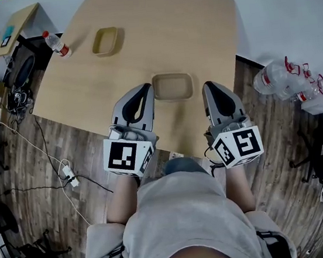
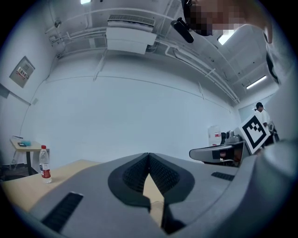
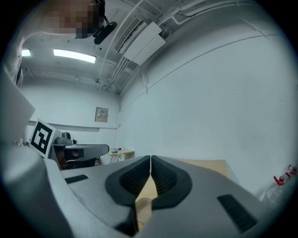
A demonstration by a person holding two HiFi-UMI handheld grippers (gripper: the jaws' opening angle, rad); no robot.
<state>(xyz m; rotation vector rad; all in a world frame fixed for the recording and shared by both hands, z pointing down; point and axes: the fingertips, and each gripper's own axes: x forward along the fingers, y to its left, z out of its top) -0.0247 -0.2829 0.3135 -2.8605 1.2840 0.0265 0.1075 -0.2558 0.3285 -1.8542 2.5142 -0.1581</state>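
In the head view both grippers hover over the near edge of a light wooden table (image 1: 185, 39). My left gripper (image 1: 142, 89) is shut with nothing in it, its tips just left of a tan rectangular tray (image 1: 173, 87). My right gripper (image 1: 208, 86) is shut and empty too, just right of that tray. The left gripper view has the jaws (image 2: 149, 157) closed tip to tip and pointing level over the table. The right gripper view shows the same closed jaws (image 3: 150, 160). A second, smaller tan tray (image 1: 106, 41) lies further back, with a plastic water bottle (image 1: 56, 44) to its left.
A small side table (image 1: 13, 28) stands at the far left by cables and a power strip (image 1: 69, 173) on the wooden floor. Large water jugs (image 1: 279, 79) sit on the floor to the right. The bottle (image 2: 44, 163) also shows in the left gripper view.
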